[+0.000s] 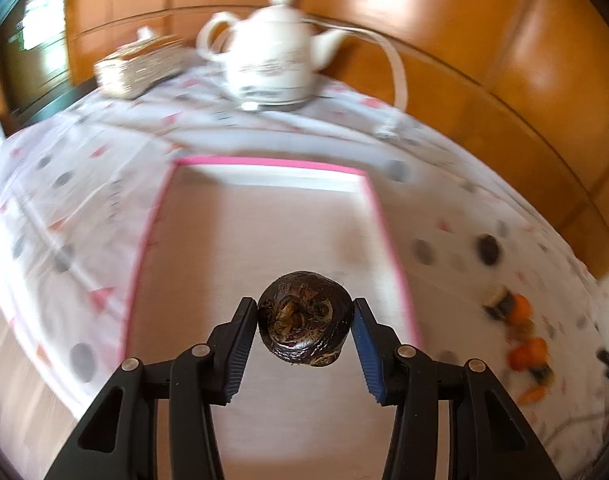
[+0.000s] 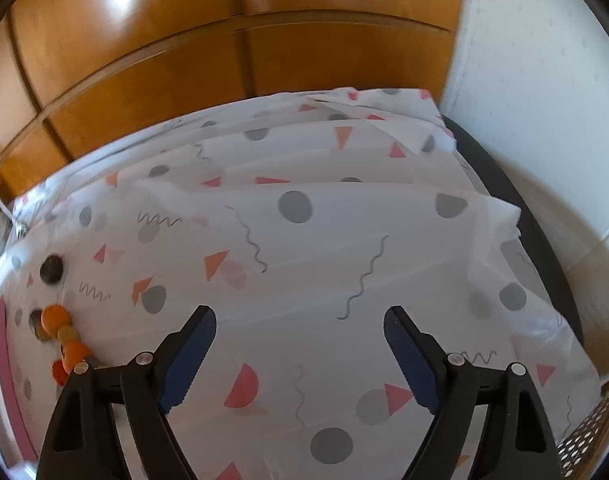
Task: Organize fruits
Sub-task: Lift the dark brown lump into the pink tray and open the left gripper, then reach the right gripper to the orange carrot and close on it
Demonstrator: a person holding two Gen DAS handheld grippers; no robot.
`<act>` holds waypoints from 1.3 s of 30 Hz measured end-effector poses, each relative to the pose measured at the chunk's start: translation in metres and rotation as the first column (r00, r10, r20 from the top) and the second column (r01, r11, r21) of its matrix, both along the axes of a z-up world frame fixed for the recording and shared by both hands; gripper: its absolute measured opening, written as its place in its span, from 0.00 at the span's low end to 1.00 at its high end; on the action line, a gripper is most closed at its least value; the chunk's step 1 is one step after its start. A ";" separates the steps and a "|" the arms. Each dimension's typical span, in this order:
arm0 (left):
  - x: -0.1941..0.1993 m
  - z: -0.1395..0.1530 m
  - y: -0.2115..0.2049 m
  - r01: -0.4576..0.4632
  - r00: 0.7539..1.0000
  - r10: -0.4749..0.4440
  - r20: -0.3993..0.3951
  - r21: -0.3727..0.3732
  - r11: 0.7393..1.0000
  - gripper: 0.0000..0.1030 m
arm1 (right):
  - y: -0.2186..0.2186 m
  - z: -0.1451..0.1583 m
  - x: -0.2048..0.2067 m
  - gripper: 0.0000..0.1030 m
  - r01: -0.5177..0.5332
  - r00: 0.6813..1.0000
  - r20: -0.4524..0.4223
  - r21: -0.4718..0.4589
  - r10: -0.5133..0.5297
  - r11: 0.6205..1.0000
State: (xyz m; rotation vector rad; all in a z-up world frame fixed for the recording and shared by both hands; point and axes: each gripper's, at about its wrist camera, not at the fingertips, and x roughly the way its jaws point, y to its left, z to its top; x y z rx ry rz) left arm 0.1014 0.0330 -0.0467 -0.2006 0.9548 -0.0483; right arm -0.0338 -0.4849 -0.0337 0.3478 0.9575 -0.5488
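Your left gripper point(image 1: 305, 320) has its jaws clamped on a dark fruit point(image 1: 304, 318), held above the near end of the pink-rimmed tray point(image 1: 388, 236). Lower it well inside the tray's rim before letting go, so it cannot roll out. The fruit is round, dark purple-brown and rough-skinned. Your right gripper point(image 2: 300, 334) hangs right of the tray, jaws apart and empty above the tabletop point(image 2: 304, 240).

Left wrist view angled steeply down, close over pink-rimmed tray point(image 1: 388, 216), right wrist view likewise over patterned tablecloth point(image 2: 324, 240), orange pieces point(image 1: 522, 312) shared.
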 end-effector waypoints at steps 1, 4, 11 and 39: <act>0.000 -0.002 0.005 -0.019 1.000 0.019 -0.002 0.013 1.000 0.47 | 0.003 0.000 0.002 0.83 -0.015 1.000 -0.005 -0.008 0.015 1.000; 0.001 -0.012 0.014 -0.046 0.999 0.047 -0.024 0.044 0.998 0.47 | 0.008 -0.003 0.006 0.82 -0.046 0.999 -0.023 -0.016 0.045 0.999; -0.012 -0.011 0.028 -0.115 0.993 0.115 0.001 0.037 0.993 0.68 | 0.002 -0.005 0.002 0.81 -0.005 0.999 -0.037 -0.009 0.005 1.000; -0.064 -0.008 -0.018 0.113 0.994 -0.113 0.003 -0.007 0.994 0.68 | 0.097 -0.013 0.021 0.55 -0.455 0.888 -0.040 0.079 0.459 0.887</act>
